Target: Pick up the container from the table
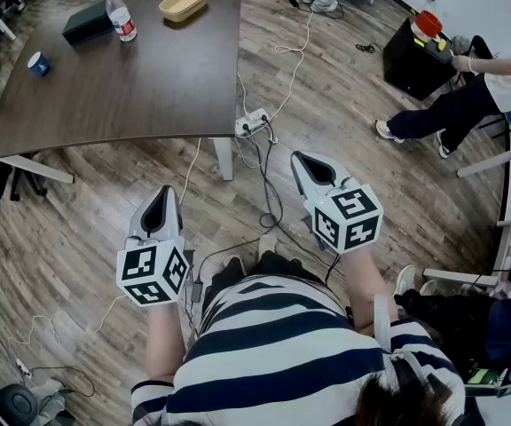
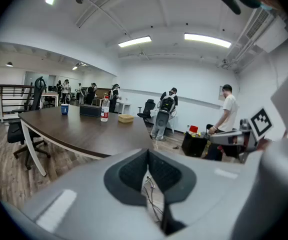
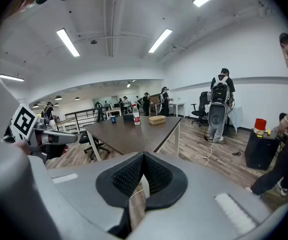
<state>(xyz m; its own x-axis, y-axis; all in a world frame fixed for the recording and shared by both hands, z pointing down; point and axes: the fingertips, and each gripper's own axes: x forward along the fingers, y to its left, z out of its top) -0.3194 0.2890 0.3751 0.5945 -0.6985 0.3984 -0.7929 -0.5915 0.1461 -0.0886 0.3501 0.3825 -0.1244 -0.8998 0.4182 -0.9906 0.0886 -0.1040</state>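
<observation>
The container (image 1: 183,3) is a shallow tan oval tray that rests near the far edge of the dark brown table (image 1: 149,87). It shows small in the left gripper view (image 2: 126,118) and the right gripper view (image 3: 157,119). Both grippers hang over the wood floor, well short of the table. My left gripper (image 1: 161,195) is shut with nothing in it, its pads meeting at the tip (image 2: 147,151). My right gripper (image 1: 305,161) is also shut and empty (image 3: 143,155). Each points towards the table.
On the table's far left stand a water bottle (image 1: 120,16), a black box (image 1: 87,23) and a blue cup (image 1: 39,63). A power strip (image 1: 252,124) and cables lie on the floor by the table's corner. At right, a person (image 1: 468,96) leans towards a black cabinet (image 1: 415,56).
</observation>
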